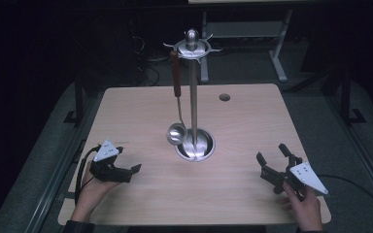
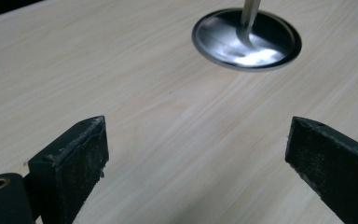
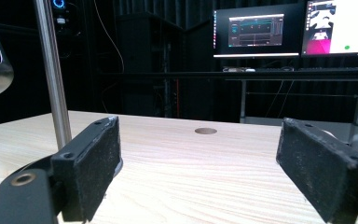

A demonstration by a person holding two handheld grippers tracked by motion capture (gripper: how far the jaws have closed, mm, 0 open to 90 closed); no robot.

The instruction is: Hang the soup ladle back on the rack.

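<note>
So the ladle is hanging by its reddish-brown handle from a hook at the top of the steel utensil stand, bowl dangling just above the stand's round base, pretty much mid-desk. The wooden desk has a small round hole toward the far edge.

Left gripper sits low at the near left corner, jaws spread wide with nothing between them, pointed at the base. Right gripper is at the near right, well apart from the stand, jaws also wide open and empty. In the right gripper view, two lit monitors glow in the background.
</note>
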